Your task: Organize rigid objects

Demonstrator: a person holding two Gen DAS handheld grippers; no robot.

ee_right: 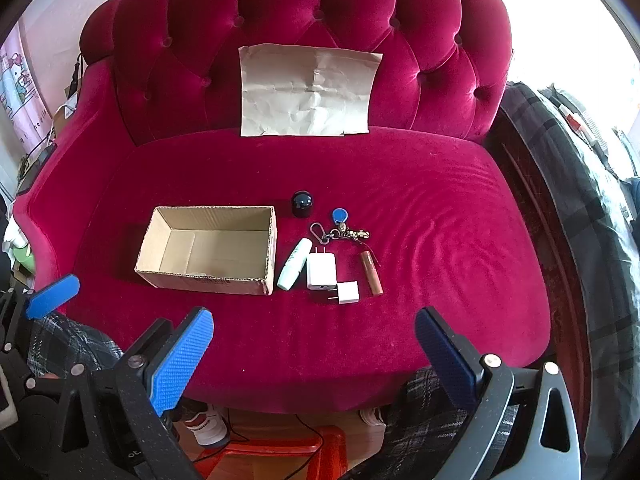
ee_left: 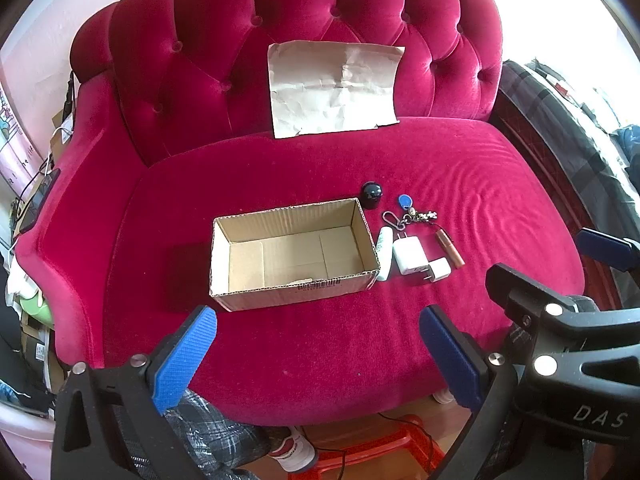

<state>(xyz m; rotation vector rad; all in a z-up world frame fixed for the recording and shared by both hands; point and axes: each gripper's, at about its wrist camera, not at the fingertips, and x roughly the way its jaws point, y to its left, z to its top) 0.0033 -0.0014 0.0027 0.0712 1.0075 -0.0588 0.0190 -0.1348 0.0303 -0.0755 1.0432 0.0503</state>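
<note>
An open cardboard box (ee_left: pixel 294 254) (ee_right: pixel 208 250) sits with nothing in it on the red velvet seat. To its right lie a black round cap (ee_left: pixel 372 195) (ee_right: pixel 302 203), a blue key fob with keyring (ee_left: pixel 406 204) (ee_right: pixel 340 216), a white tube (ee_left: pixel 384 252) (ee_right: pixel 294 264), a large white charger (ee_left: pixel 409 255) (ee_right: pixel 321 271), a small white plug (ee_left: pixel 438 270) (ee_right: pixel 347 293) and a copper-coloured tube (ee_left: pixel 450 247) (ee_right: pixel 371 273). My left gripper (ee_left: pixel 318 358) hangs open over the seat's front edge, below the box. My right gripper (ee_right: pixel 314 356) is open too, below the small items.
A creased sheet of brown paper (ee_left: pixel 334 88) (ee_right: pixel 308 90) leans on the tufted backrest. A red plastic stool (ee_right: pixel 276 454) and a person's shoes (ee_right: pixel 206 424) are on the floor in front. A plaid-covered surface (ee_right: pixel 580 220) lies to the right, clutter to the left.
</note>
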